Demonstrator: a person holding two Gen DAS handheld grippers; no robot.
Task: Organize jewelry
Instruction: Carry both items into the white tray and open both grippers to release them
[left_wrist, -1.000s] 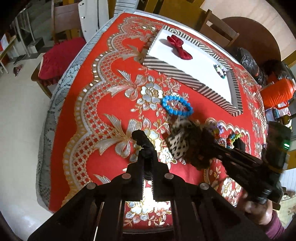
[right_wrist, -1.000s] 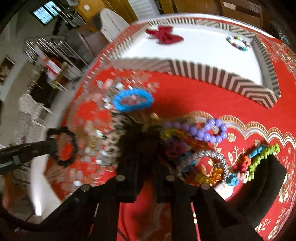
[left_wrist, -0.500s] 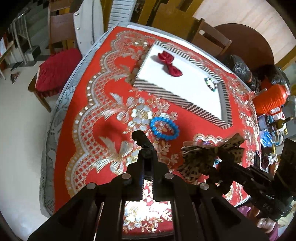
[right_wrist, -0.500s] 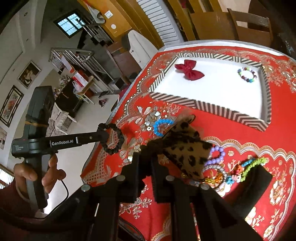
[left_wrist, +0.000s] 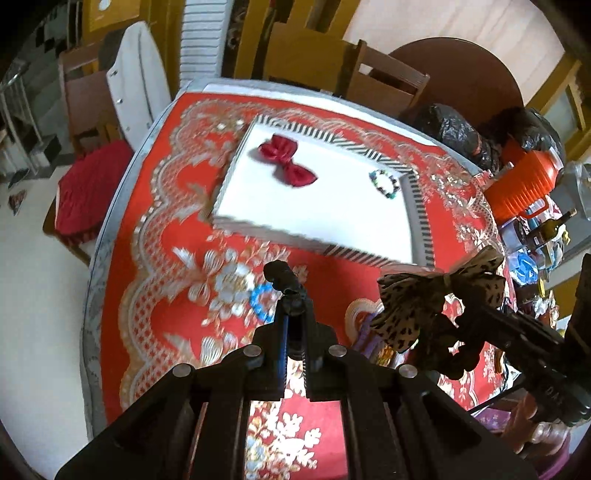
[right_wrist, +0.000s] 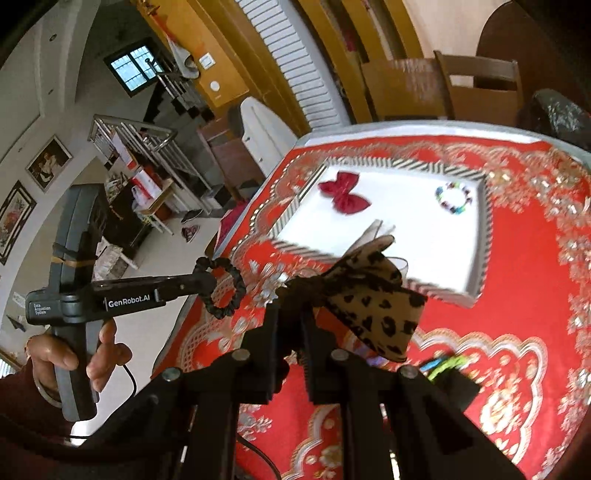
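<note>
Both hands up off cloth vs a sec ago. Left gripper (left_wrist: 291, 295) clamped on black scrunchie (right_wrist: 221, 288), right gripper (right_wrist: 295, 291) pinched on leopard bow (right_wrist: 369, 306), both airborne now, so pickup done imo, drop-off next. Striped tray (left_wrist: 417, 199) at 12 o'clock, red bow (left_wrist: 288, 162) + bead bracelet (left_wrist: 386, 183) already inside. Blue bracelet (left_wrist: 260, 301) on cloth just past left tips, more beads (right_wrist: 443, 363) at 5 o'clock in right cam. Nothing blocking tray, tho bow flops wide.

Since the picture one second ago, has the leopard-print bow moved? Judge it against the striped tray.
Yes. The leopard-print bow, shut in the right gripper, has been lifted off the tablecloth and now hangs nearer the striped tray.
</note>
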